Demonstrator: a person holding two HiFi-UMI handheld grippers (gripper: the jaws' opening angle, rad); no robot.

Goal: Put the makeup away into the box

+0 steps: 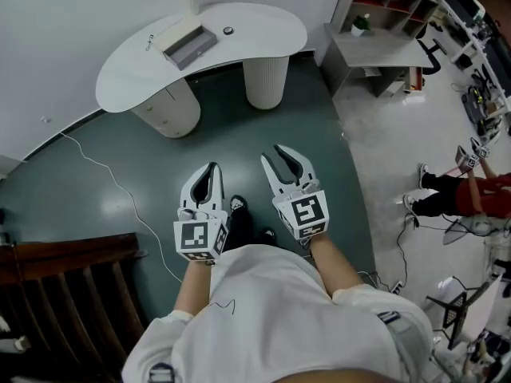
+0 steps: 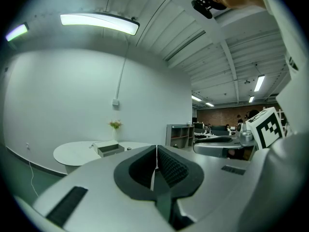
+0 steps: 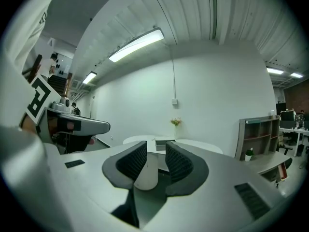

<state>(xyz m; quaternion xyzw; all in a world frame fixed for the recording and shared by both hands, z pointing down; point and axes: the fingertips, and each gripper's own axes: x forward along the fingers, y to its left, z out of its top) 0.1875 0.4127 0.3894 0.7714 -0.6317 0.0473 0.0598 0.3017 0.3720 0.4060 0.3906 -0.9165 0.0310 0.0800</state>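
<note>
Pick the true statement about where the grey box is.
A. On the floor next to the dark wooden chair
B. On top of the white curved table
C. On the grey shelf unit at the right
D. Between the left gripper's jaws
B: in the head view the grey box lies on top of the white curved table, well ahead of the person.
</note>
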